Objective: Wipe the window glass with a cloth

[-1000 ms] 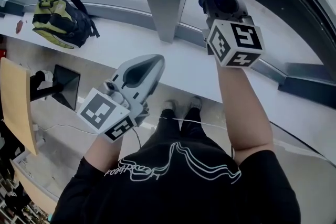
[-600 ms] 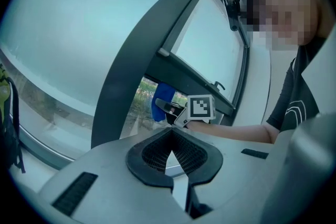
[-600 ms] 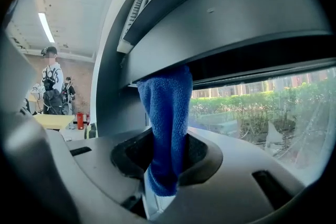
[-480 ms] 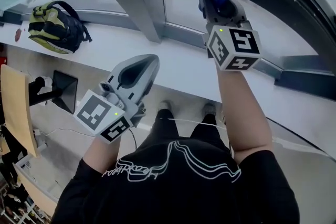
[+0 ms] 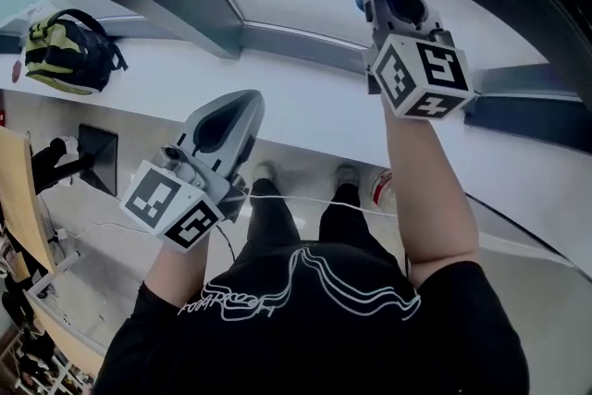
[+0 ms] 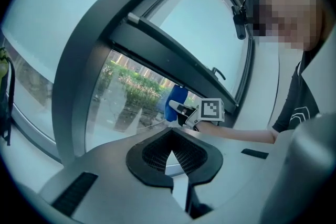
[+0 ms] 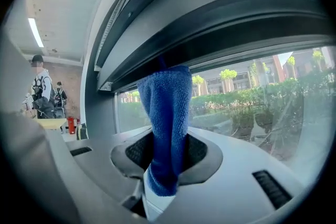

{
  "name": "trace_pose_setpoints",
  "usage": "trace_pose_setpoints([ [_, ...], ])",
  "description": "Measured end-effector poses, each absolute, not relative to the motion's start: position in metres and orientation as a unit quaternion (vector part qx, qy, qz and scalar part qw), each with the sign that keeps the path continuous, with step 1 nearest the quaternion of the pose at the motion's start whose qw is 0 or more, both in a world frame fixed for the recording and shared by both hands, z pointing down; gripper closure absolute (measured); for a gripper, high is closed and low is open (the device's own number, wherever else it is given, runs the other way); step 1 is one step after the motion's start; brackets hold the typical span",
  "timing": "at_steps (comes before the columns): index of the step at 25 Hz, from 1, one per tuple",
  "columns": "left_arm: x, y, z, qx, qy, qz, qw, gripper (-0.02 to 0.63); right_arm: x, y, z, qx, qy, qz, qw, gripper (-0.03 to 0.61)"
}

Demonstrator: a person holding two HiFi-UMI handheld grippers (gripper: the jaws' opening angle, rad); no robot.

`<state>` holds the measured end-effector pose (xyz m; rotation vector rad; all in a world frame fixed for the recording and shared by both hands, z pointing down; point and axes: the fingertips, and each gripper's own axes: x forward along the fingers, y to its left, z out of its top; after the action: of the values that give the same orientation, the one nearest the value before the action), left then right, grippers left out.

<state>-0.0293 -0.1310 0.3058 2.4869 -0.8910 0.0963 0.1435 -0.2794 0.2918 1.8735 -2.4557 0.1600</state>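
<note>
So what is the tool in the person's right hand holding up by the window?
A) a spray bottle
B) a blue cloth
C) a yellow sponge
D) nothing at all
B: in the right gripper view, the jaws of the right gripper are closed on a blue cloth, which sticks out from them toward the window glass.

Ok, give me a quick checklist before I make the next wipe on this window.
1. Grip on the cloth by the right gripper: ok.
2. Contact of cloth with window glass: cannot tell.
3. Idle left gripper shut, empty, off the glass: ok.
4. Room to wipe upward: not ok, cloth top meets the frame.
5. Far backpack on the sill, away from the wiping spot: ok.
</note>
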Motion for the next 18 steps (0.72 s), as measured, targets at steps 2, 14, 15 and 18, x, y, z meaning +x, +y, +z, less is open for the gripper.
trace_pose_setpoints([
  [2,-0.008,-0.127,0.309,0.913,-0.321,0.036,0.249,0.609,0.168,-0.273,0.296,0.611,-0.789,0.05,0.028,0.485],
  [14,0.143,-0.087,0.316,0.932,-0.251,0.061,0.254,0.609,0.33,-0.222,0.295,0.655,-0.754,0.036,0.032,0.485],
  [15,0.151,-0.084,0.317,0.933,-0.247,0.063,0.255,0.609,0.341,-0.218,0.295,0.658,-0.751,0.035,0.031,0.485],
  [18,0.18,-0.077,0.32,0.934,-0.236,0.067,0.259,0.609,0.376,-0.204,0.294,0.669,-0.742,0.032,0.033,0.485],
])
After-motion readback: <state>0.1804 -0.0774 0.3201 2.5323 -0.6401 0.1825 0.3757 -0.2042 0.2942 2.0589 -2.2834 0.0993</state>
